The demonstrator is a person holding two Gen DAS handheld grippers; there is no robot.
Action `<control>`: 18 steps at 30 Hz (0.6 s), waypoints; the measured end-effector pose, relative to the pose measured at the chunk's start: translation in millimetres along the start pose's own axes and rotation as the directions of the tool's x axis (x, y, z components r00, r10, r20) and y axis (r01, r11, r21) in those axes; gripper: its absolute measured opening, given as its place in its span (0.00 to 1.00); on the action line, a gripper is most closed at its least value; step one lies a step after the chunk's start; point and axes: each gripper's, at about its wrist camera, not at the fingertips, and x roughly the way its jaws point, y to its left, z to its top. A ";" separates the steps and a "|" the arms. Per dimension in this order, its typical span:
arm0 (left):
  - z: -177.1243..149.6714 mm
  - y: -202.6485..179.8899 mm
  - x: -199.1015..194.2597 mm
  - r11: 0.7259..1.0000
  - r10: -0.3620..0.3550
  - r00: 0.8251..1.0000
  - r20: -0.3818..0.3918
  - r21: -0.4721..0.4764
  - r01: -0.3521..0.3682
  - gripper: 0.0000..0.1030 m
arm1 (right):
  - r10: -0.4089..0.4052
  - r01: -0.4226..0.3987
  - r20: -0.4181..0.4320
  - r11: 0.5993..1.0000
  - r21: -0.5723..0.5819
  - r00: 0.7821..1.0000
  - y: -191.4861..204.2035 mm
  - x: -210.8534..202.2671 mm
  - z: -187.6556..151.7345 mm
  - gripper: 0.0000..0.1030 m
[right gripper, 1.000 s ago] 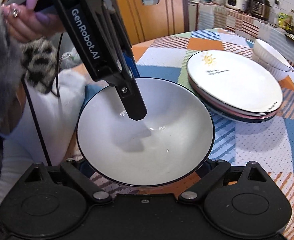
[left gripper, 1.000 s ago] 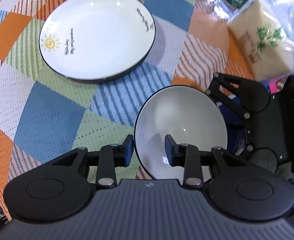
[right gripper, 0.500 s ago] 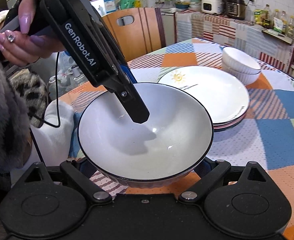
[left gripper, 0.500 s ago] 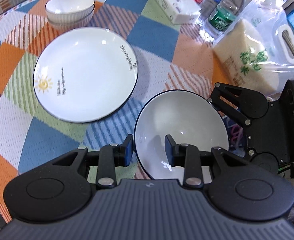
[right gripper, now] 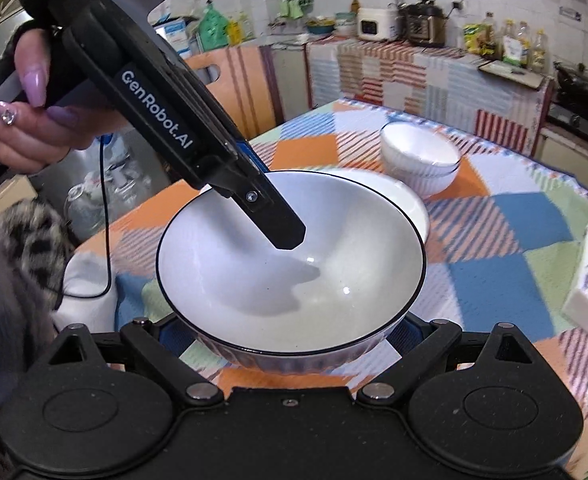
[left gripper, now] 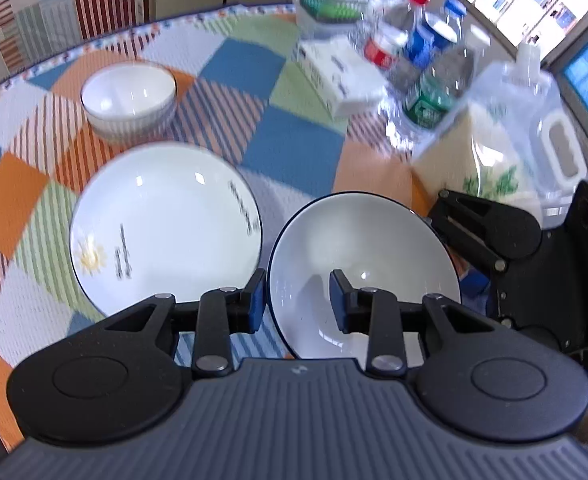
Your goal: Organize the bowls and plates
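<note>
The bench [left gripper: 302, 136] is round and draped in a woven patchwork cloth of blue, orange, green and striped squares, in a kitchen with a wooden chair [right gripper: 233, 80] and a counter of appliances and bottles behind.

The landmark is the large bowl [left gripper: 358, 256], glossy white with a thin dark rim and a ribbed outer wall, held above the cloth. The left gripper [left gripper: 298, 300] has its jaws astride the near rim, one finger outside and one inside, clamping the wall. The right gripper [right gripper: 294, 332] reaches under the bowl from the opposite side; its jaws are spread wide on either flank of the base, but the bowl hides the tips, so whether they press on it cannot be told.

Just left of the bowl in the left wrist view lies a flat white plate [left gripper: 165, 228] with a sun motif and script, smooth and shiny. Beyond that plate stands a stack of small bowls [left gripper: 127, 100], ribbed outside. Right of and beyond the large bowl are clear plastic bottles [left gripper: 410, 60], a white tissue pack [left gripper: 342, 76] and a transparent handled rice bag [left gripper: 510, 140].
</note>
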 end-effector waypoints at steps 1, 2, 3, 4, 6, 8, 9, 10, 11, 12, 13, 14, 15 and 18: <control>5.9 0.6 -3.2 1.000 0.007 1.000 0.014 0.002 -0.007 0.30 | -0.011 0.011 0.014 1.000 0.000 1.000 -2.1 -1.8 4.7 0.95; 11.4 1.6 -5.9 1.000 0.017 0.999 0.027 0.007 -0.017 0.30 | -0.018 0.017 0.028 1.000 0.006 0.999 -4.8 -2.9 9.5 0.95; 16.7 3.4 -7.7 0.999 0.030 0.999 0.035 0.012 -0.030 0.30 | -0.022 0.021 0.043 1.000 0.017 0.999 -7.8 -3.4 14.8 0.95; 22.2 6.5 -9.0 0.999 0.042 0.998 0.040 0.009 -0.042 0.30 | -0.025 0.023 0.059 0.999 0.028 0.998 -10.6 -3.5 20.0 0.95; 32.3 16.0 -10.5 0.998 0.058 0.997 0.049 -0.003 -0.058 0.30 | -0.033 0.029 0.092 0.999 0.042 0.995 -14.5 -0.9 31.3 0.95; 40.9 26.5 -13.4 0.997 0.070 0.996 0.061 -0.021 -0.069 0.30 | -0.041 0.037 0.107 0.998 0.044 0.993 -16.1 6.4 40.5 0.95; 45.1 30.4 -14.1 0.997 0.082 0.994 0.070 -0.021 -0.080 0.30 | -0.045 0.040 0.116 0.998 0.046 0.992 -17.4 10.8 45.1 0.95; 48.7 34.7 -15.2 0.995 0.095 0.992 0.078 -0.025 -0.093 0.30 | -0.048 0.042 0.125 0.998 0.050 0.991 -19.2 15.5 49.1 0.95; 52.3 38.7 -16.1 0.994 0.107 0.990 0.088 -0.031 -0.105 0.30 | -0.049 0.042 0.133 0.998 0.055 0.990 -21.4 20.3 53.2 0.95; 56.2 41.8 -16.1 0.992 0.122 0.987 0.100 -0.028 -0.120 0.30 | -0.050 0.042 0.139 0.997 0.062 0.989 -24.6 24.2 56.8 0.95; 59.8 45.0 -16.7 0.991 0.136 0.984 0.113 -0.024 -0.134 0.30 | -0.054 0.045 0.145 0.997 0.067 0.988 -26.6 28.9 60.9 0.95; 63.6 49.1 -17.0 0.989 0.147 0.981 0.123 -0.027 -0.145 0.30 | -0.061 0.051 0.153 0.996 0.069 0.986 -28.6 33.4 65.2 0.95; 67.7 53.9 -17.2 0.988 0.155 0.979 0.131 -0.030 -0.153 0.30 | -0.067 0.057 0.158 0.996 0.070 0.985 -31.1 38.2 70.3 0.95; 81.9 72.9 -16.2 0.985 0.168 0.974 0.152 -0.069 -0.159 0.30 | -0.091 0.081 0.171 0.995 0.065 0.981 -36.8 50.2 85.7 0.95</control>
